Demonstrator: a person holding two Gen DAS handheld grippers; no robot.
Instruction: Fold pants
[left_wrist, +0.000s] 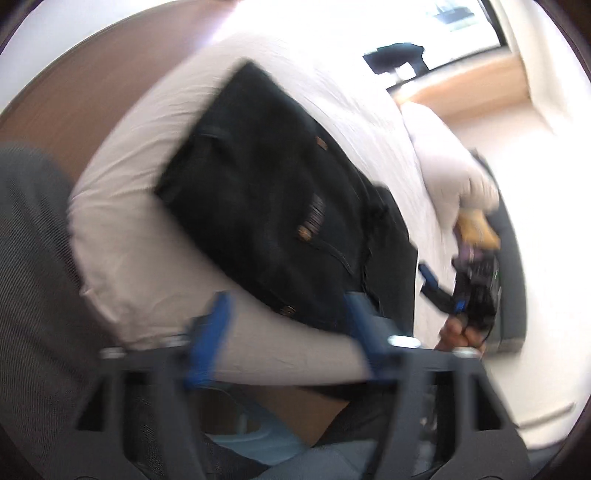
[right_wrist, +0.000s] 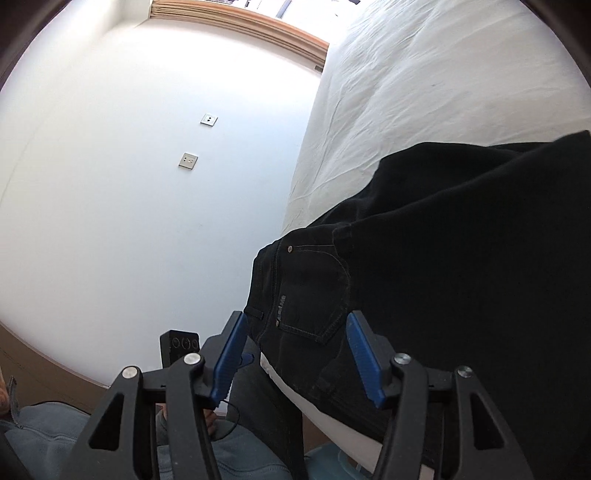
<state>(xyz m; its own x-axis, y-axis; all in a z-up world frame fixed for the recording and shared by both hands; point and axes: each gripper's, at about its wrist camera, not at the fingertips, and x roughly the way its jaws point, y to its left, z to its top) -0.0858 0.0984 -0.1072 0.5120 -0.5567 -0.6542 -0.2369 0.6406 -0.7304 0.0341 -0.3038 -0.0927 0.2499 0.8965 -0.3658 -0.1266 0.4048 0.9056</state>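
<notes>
Black denim pants (left_wrist: 266, 192) lie folded into a rough rectangle on a white-sheeted bed (left_wrist: 122, 221). My left gripper (left_wrist: 286, 332) is open and empty, just off the near edge of the bed below the pants. The view is blurred. The right gripper (left_wrist: 443, 291) shows at the right, held in a hand beside the pants. In the right wrist view the pants (right_wrist: 443, 258) fill the right half, back pocket facing me. My right gripper (right_wrist: 295, 354) is open, its blue fingers (right_wrist: 364, 354) either side of the pocket edge, not clamping it.
The white bed sheet (right_wrist: 424, 92) stretches away at the upper right. A white wall with two socket plates (right_wrist: 187, 160) is at the left. A pillow (left_wrist: 443, 162) lies past the pants. A grey chair back (left_wrist: 33, 258) is at the left.
</notes>
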